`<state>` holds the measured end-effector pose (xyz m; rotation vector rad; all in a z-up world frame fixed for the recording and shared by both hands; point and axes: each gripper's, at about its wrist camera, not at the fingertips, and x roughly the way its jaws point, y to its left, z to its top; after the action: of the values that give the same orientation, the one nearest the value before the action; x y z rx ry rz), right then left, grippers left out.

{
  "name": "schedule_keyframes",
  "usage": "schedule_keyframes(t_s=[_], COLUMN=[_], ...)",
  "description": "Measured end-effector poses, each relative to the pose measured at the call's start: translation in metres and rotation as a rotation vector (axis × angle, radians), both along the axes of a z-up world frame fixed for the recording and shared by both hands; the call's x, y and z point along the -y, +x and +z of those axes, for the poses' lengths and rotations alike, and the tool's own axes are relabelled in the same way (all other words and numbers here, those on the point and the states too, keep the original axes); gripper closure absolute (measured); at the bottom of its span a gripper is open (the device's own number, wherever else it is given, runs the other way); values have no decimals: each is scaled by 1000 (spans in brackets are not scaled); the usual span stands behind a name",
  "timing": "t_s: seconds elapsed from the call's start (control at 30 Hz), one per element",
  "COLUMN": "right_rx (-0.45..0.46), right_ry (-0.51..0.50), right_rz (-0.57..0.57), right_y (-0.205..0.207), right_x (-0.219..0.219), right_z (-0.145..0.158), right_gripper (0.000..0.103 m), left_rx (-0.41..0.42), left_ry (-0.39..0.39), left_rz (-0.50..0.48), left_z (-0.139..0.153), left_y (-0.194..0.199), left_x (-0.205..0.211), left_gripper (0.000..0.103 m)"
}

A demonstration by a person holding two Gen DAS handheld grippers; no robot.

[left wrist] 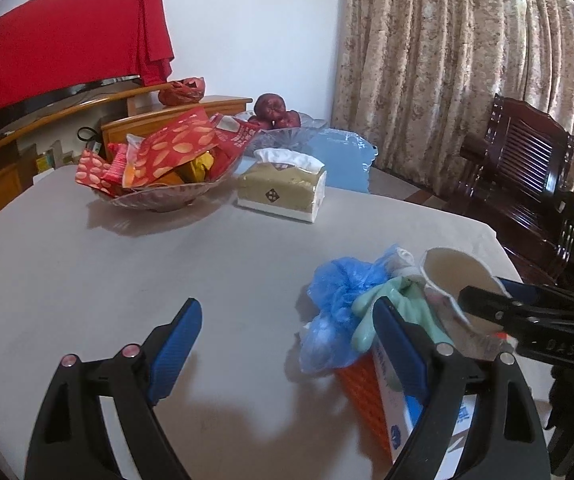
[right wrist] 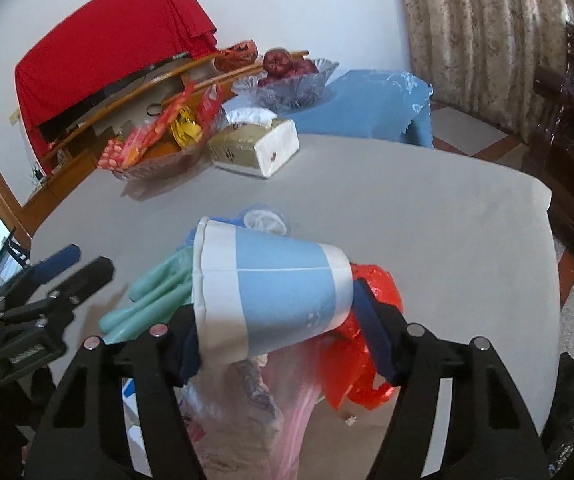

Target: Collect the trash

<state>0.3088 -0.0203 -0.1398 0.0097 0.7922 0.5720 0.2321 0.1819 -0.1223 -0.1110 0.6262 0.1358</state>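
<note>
**Right tool clamps the paper cup above the trash pile**

The right tool has its two blue pads pressed against a blue-and-white paper cup, which lies on its side between them with its mouth facing nine o'clock in the right wrist view. Under and around the cup sits a heap of trash on the grey tabletop: mint-green rubber gloves at nine o'clock of the cup, a red plastic bag at four o'clock, and a pale pink plastic bag at six o'clock.

The left tool has its fingers spread wide apart with nothing between them. Its right-hand finger lies just beside a crumpled blue plastic bag and the gloves; an orange-and-white box lies beneath that finger.

Toward twelve o'clock, at the far end of the tabletop, stand a glass bowl of snack packets and, just beside it, a tissue box. Behind them a glass bowl of red apples rests on a blue cloth.
</note>
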Motion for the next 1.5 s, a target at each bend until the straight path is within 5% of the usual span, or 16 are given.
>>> schedule_keyframes(t_s=[0.3, 0.57, 0.93, 1.5], right_rx=[70, 61, 59, 135], right_ry=[39, 10, 19, 47], right_rz=[-99, -155, -186, -195], right_y=[-13, -17, -25, -51], right_x=[43, 67, 78, 91], right_z=[29, 22, 21, 56], right_gripper=[39, 39, 39, 41], left_rx=[-12, -69, -116, 34], left_ry=[-25, -19, -2, -67], left_rz=[-71, -133, -156, -197], left_z=[0, -13, -19, 41], left_y=[24, 49, 54, 15], left_x=[24, 50, 62, 61], left_gripper=[17, 19, 77, 93])
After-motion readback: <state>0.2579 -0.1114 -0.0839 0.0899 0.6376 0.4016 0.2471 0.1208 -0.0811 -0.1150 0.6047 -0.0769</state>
